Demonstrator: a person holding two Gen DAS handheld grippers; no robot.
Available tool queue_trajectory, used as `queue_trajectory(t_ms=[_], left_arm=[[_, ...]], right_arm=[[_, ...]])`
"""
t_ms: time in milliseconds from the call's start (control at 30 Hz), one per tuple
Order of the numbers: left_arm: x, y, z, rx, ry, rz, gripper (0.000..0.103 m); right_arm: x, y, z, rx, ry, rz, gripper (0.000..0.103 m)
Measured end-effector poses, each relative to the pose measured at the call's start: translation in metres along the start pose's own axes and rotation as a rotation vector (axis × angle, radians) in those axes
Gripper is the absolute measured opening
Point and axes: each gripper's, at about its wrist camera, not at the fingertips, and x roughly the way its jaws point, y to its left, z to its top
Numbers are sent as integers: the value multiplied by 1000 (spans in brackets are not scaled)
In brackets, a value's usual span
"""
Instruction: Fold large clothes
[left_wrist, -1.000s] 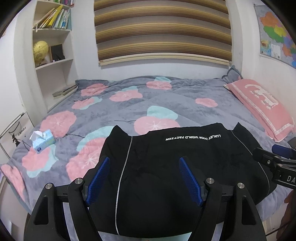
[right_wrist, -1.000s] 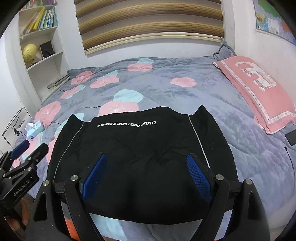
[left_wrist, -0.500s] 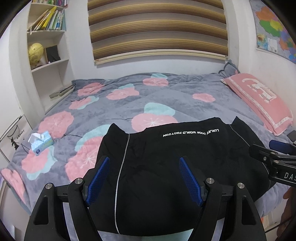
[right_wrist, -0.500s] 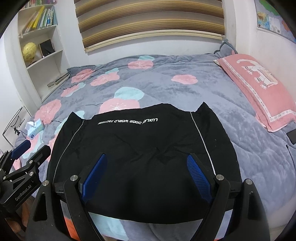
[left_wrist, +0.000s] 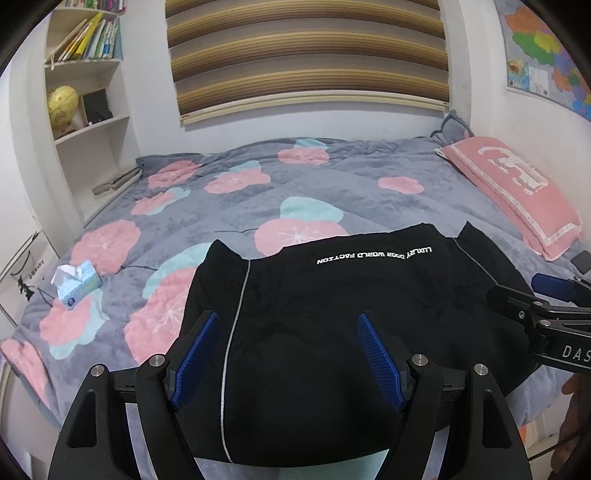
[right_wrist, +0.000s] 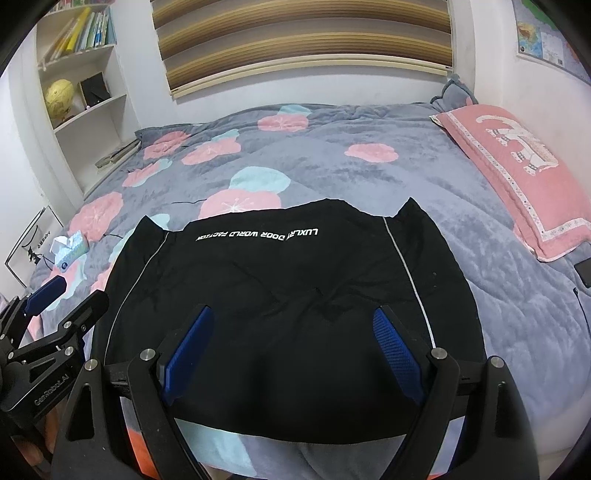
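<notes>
the black garment lies flat just ahead of both grippers, spread ready for folding. left gripper and right gripper hover spread wide, empty.

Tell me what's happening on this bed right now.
A person holds a two-finger tool in each hand above a black jacket spread flat at the near edge of the bed's floral grey quilt. The left tool and right tool are both open and hold nothing. A pink pillow lies to the right, a tissue pack to the left.
</notes>
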Motion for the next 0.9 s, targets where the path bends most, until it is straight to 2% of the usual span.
queue_trajectory(t_ms=[433,600,900], left_arm=[[9,1,0,-3,24,-7,78],[8,3,1,-19,25,-52,78],[12,5,2,-16,25,-31,78]], right_arm=[[5,0,-1,7,11,0,90],[8,0,-1,11,17,0,90],[13,0,-2,15,28,-1,90]])
